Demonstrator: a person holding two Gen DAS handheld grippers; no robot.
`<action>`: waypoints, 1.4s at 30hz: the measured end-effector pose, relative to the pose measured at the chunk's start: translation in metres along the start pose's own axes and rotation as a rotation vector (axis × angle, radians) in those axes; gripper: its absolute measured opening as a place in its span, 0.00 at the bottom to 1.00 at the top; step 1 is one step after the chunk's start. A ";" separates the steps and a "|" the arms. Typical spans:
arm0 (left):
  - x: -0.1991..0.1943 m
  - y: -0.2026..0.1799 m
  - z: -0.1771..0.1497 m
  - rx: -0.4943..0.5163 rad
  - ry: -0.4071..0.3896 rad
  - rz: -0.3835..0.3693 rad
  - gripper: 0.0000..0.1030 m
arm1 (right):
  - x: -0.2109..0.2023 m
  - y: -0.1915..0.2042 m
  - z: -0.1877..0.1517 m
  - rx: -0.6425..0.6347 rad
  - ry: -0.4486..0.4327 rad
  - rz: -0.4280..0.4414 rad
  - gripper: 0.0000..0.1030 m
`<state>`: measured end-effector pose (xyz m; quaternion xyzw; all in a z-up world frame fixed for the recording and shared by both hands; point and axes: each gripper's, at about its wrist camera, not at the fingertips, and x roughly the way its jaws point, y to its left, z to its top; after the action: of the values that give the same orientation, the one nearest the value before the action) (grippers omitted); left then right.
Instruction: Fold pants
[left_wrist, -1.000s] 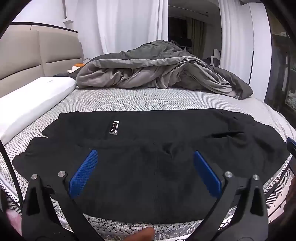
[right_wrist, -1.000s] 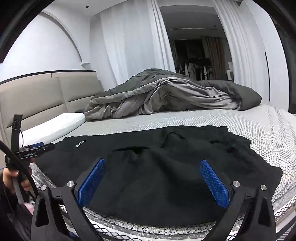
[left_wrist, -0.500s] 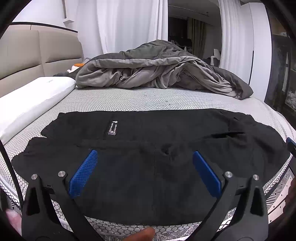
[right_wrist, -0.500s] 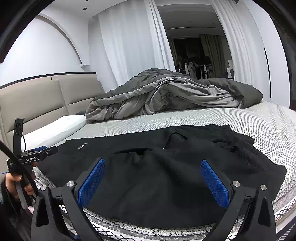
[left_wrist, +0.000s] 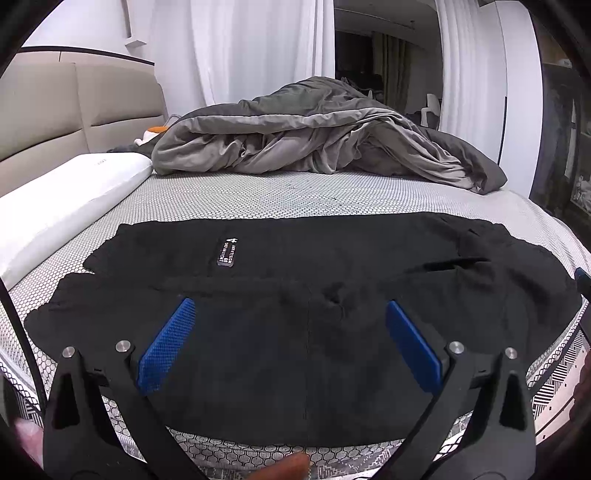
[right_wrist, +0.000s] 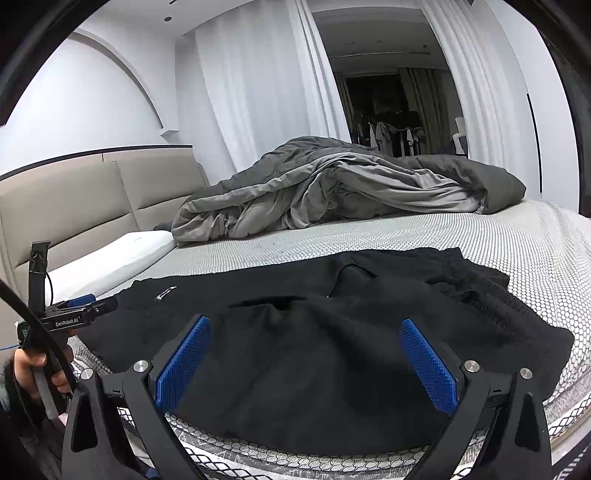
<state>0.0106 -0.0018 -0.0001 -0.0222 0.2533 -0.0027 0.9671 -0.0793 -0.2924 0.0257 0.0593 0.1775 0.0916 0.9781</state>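
Since a second ago the right-wrist view has been lowered slightly and drawn nearer the bed edge; the waist end of the pants is now seen more bunched at the right. The left-wrist view is nearly unchanged.

Left to right, left-wrist view: white pillow (left_wrist: 70, 199) along the beige headboard (left_wrist: 74, 110); black pants (left_wrist: 295, 314) laid flat, lengthwise across the near part of the mattress (left_wrist: 295, 195), a small label (left_wrist: 228, 251) noted on the far leg; grey duvet (left_wrist: 317, 144) heaped behind, well apart from the pants. Left gripper (left_wrist: 290, 341) is held above the pants' near edge, blue pads spread wide, nothing between them.

Right-wrist view: the left gripper (right_wrist: 79, 314) is seen at far left, gripped by a hand (right_wrist: 33, 373). Right gripper (right_wrist: 306, 362) is poised over the waist end, jaws wide, empty. Contact with the cloth cannot be told.
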 end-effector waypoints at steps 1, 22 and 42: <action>0.000 0.000 0.001 -0.001 0.003 0.004 0.99 | 0.000 0.000 0.000 0.000 0.000 -0.001 1.00; 0.003 -0.002 0.000 0.007 0.003 -0.001 0.99 | 0.002 0.007 0.004 0.007 0.002 0.010 1.00; 0.002 -0.001 -0.001 0.007 0.002 0.000 0.99 | 0.002 0.006 0.004 0.008 0.002 0.011 1.00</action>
<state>0.0121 -0.0029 -0.0018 -0.0187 0.2542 -0.0036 0.9670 -0.0775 -0.2864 0.0295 0.0638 0.1786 0.0962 0.9771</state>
